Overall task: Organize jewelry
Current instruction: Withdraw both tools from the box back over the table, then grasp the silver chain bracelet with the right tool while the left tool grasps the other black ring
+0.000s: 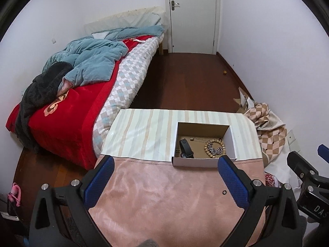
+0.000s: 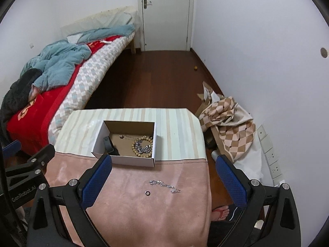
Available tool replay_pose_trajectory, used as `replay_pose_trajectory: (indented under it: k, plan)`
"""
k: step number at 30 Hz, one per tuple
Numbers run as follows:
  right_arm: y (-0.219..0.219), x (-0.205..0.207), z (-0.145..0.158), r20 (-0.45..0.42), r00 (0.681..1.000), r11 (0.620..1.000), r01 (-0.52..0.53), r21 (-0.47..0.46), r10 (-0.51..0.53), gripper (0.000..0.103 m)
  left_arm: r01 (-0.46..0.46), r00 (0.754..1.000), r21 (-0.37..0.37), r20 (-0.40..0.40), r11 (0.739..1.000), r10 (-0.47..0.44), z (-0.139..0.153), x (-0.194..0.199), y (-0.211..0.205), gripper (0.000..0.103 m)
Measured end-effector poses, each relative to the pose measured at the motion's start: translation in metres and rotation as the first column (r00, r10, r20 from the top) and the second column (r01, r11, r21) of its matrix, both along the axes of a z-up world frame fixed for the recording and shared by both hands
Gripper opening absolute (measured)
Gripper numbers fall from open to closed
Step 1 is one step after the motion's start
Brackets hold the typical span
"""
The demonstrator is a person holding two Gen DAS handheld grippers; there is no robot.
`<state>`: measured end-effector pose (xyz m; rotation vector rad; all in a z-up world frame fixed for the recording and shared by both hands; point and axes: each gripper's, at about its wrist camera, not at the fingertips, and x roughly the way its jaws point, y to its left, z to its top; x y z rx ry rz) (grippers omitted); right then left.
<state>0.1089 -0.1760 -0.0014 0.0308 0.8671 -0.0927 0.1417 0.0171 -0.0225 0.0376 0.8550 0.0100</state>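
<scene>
A white cardboard box (image 1: 194,162) (image 2: 123,159) stands on the table and holds a wooden bead bracelet (image 1: 213,147) (image 2: 141,146), a silver chain (image 2: 141,148), a black watch band (image 1: 186,148) (image 2: 110,146) and small pieces. On the pink cloth (image 2: 144,205) lie a thin silver chain (image 2: 164,185) and a small dark ring (image 2: 147,193) (image 1: 224,192). My left gripper (image 1: 165,164) is open and empty above the pink cloth, just short of the box. My right gripper (image 2: 163,163) is open and empty above the cloth, the chain and ring between its fingers.
The table's far half has a striped cover (image 1: 144,133). A bed (image 1: 82,94) with red and blue bedding stands left. A checked cloth and cardboard pile (image 2: 228,123) lies on the floor at right, by wall sockets (image 2: 271,156). A foot in a sandal (image 2: 221,214) shows below the table edge.
</scene>
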Motion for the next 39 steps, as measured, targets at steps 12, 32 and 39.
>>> replay_pose_trajectory:
  k: [12,32,39]
  plan:
    - [-0.029,-0.006,-0.037,-0.08,0.997,0.997,0.018,0.072,-0.012,0.102,-0.048,0.998,0.044,-0.046,0.998,0.05,-0.043,0.0,-0.009,0.103]
    - [-0.068,0.03,-0.253,-0.271,0.962,0.982,0.043,0.183,0.008,0.061,-0.014,0.933,0.163,-0.353,0.987,0.072,-0.207,0.036,-0.041,0.102]
    - [-0.048,0.036,-0.258,-0.238,0.971,0.998,-0.014,0.067,0.03,0.009,0.013,0.93,0.149,-0.365,0.989,0.043,-0.212,0.04,-0.052,0.102]
